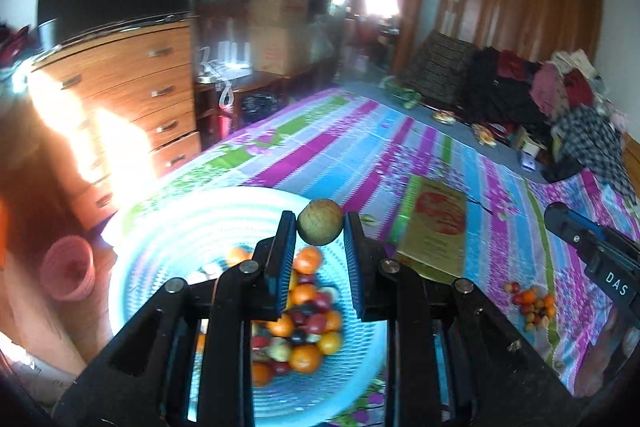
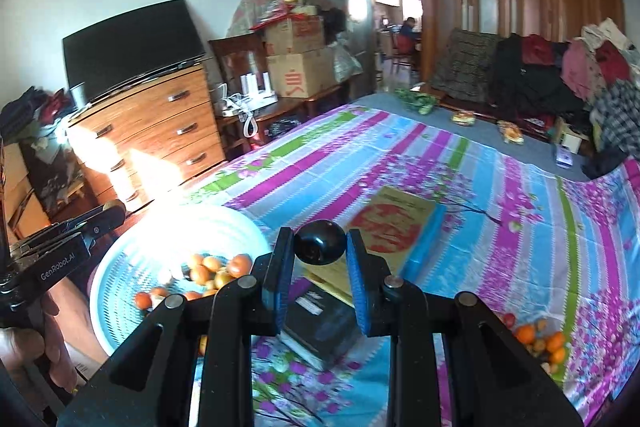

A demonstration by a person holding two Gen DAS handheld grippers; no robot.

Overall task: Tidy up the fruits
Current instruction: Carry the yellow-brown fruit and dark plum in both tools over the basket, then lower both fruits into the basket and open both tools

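My left gripper (image 1: 320, 229) is shut on a round tan-brown fruit (image 1: 320, 222) and holds it above the light blue basket (image 1: 160, 227), which holds several oranges and red fruits (image 1: 304, 323). My right gripper (image 2: 320, 243) is shut on a round dark plum-like fruit (image 2: 320, 242) above the bed, to the right of the basket (image 2: 120, 267). A small pile of loose fruits (image 1: 532, 303) lies on the striped bedsheet at right; it also shows in the right wrist view (image 2: 544, 343). The right gripper's body appears in the left wrist view (image 1: 592, 255).
A gold and red flat box (image 1: 436, 227) and a dark box (image 2: 320, 327) lie on the bed beside the basket. A pink cup (image 1: 70, 269) stands left on the floor. A wooden dresser (image 1: 132, 87) is at left; clothes (image 1: 560, 95) pile at the far right.
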